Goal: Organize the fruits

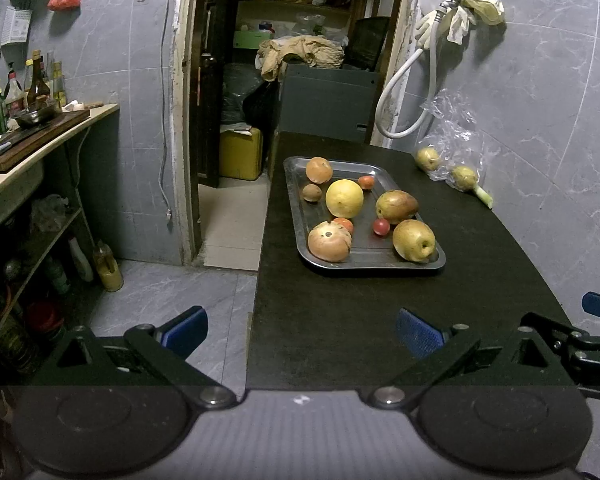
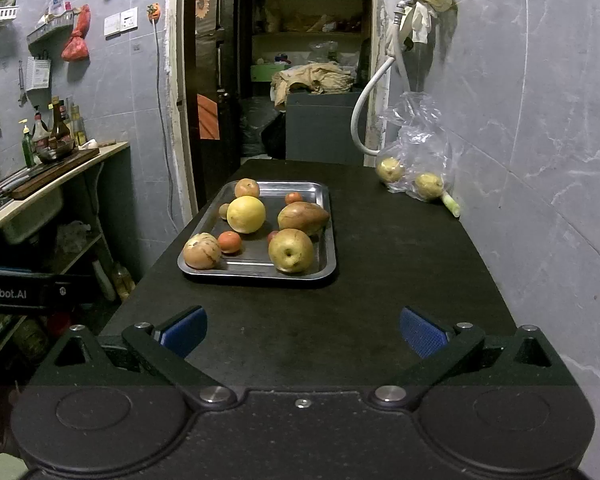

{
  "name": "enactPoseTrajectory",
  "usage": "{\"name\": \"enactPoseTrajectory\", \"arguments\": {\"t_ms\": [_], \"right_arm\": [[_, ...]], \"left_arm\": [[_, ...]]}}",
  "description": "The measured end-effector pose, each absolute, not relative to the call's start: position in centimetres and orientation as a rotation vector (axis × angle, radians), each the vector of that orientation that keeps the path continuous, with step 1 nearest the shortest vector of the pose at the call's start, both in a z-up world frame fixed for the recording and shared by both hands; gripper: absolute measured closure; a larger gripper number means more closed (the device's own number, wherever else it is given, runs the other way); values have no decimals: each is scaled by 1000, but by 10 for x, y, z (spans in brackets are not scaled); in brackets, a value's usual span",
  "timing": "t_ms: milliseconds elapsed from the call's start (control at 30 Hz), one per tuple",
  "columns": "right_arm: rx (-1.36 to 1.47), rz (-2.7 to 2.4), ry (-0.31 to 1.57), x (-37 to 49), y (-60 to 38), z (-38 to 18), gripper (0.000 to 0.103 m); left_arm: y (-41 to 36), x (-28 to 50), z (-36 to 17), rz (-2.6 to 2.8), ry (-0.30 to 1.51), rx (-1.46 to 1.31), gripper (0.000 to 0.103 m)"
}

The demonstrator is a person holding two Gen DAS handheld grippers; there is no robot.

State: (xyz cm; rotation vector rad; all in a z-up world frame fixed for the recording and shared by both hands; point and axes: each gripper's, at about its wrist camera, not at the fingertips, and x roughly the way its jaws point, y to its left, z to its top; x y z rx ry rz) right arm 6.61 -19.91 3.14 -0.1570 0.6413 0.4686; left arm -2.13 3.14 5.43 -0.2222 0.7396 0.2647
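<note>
A steel tray (image 1: 380,264) (image 2: 260,277) lies on the black table (image 1: 340,320) (image 2: 380,280) and holds several fruits: a yellow citrus (image 1: 344,198) (image 2: 246,214), a mango (image 1: 396,205) (image 2: 302,218), a yellow pear (image 1: 414,239) (image 2: 291,250), an apple (image 1: 329,241) (image 2: 201,251), another apple (image 1: 319,170) (image 2: 247,188), a kiwi (image 1: 312,192) and small tomatoes (image 1: 381,226) (image 2: 229,242). My left gripper (image 1: 302,330) is open at the table's near left edge. My right gripper (image 2: 303,330) is open over the near table. Both are empty and well short of the tray.
A clear plastic bag (image 1: 454,148) (image 2: 418,148) with two yellowish fruits (image 1: 427,158) (image 2: 429,185) lies against the right wall. A white hose (image 1: 404,80) hangs behind. A counter with bottles (image 1: 32,88) stands at the left, with floor between. A doorway opens behind the table.
</note>
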Motion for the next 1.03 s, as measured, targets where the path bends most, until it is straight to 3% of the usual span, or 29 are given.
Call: {"name": "enactPoseTrajectory", "arguments": {"t_ms": [1033], "right_arm": [[-158, 467, 639, 65, -198, 32, 1]], "left_arm": [[20, -24, 64, 239, 722, -211, 0]]}}
